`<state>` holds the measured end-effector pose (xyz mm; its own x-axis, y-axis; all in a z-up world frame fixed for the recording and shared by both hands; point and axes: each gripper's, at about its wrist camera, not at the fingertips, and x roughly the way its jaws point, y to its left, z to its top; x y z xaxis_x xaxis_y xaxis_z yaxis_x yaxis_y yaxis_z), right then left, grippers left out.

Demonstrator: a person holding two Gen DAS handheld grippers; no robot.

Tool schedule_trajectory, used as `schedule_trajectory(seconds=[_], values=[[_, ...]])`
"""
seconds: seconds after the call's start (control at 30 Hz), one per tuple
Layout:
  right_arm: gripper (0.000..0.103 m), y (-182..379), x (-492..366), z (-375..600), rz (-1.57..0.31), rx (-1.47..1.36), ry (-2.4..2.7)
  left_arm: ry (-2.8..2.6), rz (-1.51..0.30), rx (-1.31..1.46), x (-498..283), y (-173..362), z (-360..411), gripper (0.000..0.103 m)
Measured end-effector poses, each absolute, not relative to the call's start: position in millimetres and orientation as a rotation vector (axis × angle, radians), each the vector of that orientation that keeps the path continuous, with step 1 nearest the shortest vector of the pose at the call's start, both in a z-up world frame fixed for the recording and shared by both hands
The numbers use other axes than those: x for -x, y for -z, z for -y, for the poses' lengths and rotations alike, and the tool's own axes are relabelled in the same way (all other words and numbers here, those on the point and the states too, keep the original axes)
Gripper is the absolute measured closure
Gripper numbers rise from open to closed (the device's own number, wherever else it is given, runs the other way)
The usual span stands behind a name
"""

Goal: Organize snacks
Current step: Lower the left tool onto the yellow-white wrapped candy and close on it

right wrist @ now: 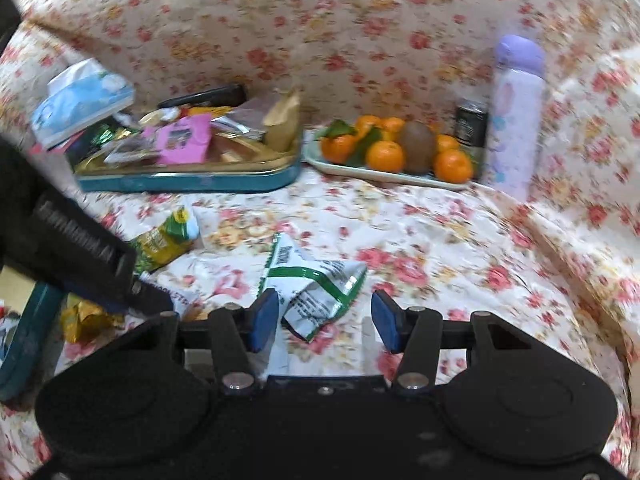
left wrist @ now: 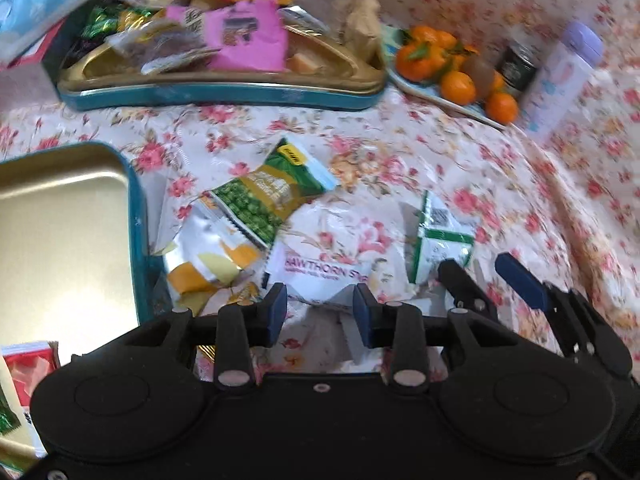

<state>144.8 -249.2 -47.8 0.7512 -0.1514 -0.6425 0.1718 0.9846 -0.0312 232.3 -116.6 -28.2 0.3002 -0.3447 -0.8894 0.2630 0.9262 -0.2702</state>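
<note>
Several snack packets lie loose on the flowered cloth. My left gripper [left wrist: 320, 314] is open just above a white hawthorn packet [left wrist: 324, 274], with no pad pressing on it. A green pea packet [left wrist: 264, 196] and a yellow-and-white packet [left wrist: 212, 260] lie to its left, beside an empty gold-lined teal tin [left wrist: 60, 220]. My right gripper [right wrist: 325, 320] is open around the near corner of a white-and-green packet [right wrist: 316, 284], which rests on the cloth. That packet [left wrist: 436, 236] also shows in the left wrist view, just beyond the right gripper [left wrist: 486, 280].
A teal tin [right wrist: 188, 182] heaped with snacks stands at the back left, a blue tissue pack [right wrist: 80, 100] beside it. A plate [right wrist: 384, 176] of tangerines, a dark can [right wrist: 472, 122] and a purple bottle [right wrist: 514, 116] stand at the back right. A red packet [left wrist: 28, 368] lies near left.
</note>
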Motion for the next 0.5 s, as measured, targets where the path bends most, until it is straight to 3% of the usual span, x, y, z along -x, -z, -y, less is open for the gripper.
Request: schedule_trajectory(seconds=[0.17, 0.5], values=[[0.049, 42, -138, 253, -0.675, -0.081, 0.168, 0.370, -1.067, -0.030, -232, 5, 109, 0.058], [0.049, 34, -134, 247, -0.656, -0.105, 0.140, 0.294, -1.071, -0.128, -262, 19, 92, 0.058]])
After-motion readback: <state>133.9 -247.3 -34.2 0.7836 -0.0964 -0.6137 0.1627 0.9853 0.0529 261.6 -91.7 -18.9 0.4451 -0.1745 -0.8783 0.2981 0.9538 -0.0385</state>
